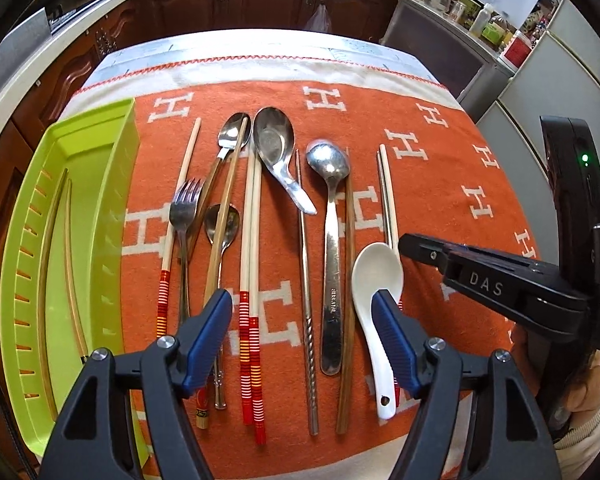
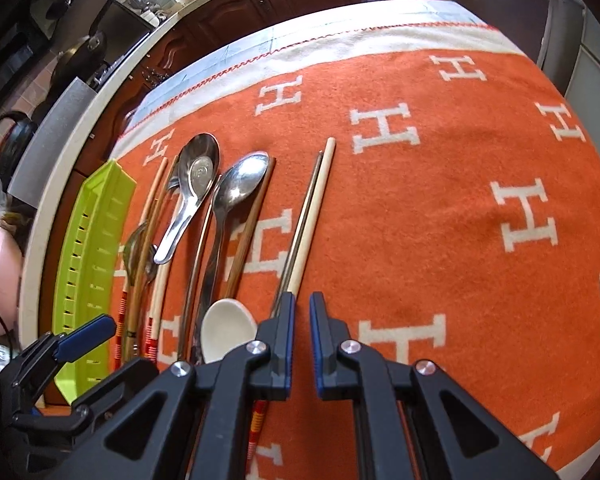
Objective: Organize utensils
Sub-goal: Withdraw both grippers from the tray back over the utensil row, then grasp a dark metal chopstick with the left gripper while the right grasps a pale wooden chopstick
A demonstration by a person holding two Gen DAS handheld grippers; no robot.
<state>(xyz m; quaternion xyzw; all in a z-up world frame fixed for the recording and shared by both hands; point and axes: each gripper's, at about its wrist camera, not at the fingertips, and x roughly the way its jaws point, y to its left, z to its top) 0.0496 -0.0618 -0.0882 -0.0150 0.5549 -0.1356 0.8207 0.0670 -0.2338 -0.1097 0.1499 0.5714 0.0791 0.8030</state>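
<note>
Orange H-patterned cloth (image 1: 440, 200) holds scattered utensils; lime-green slotted plastic tray (image 1: 96, 184) sits left. Left gripper (image 1: 302, 334) gapes wide, empty. Right gripper (image 2: 302, 334) narrowly parted, empty, just beside cream red-banded chopstick (image 2: 314, 216). Advice: centre jaws astride it, exclude the steel one alongside.

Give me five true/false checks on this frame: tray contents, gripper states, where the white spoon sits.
1. The green tray already holds a pair of wooden chopsticks. True.
2. The left hand-held gripper is shut on a fork. False: it is open and holds nothing; the fork lies on the cloth.
3. The white ceramic spoon lies on the orange cloth. True.
4. The right hand-held gripper holds the white spoon. False: its fingers stand slightly apart with nothing between them.
5. The tray sits at the right end of the utensil row. False: it sits at the left end.
</note>
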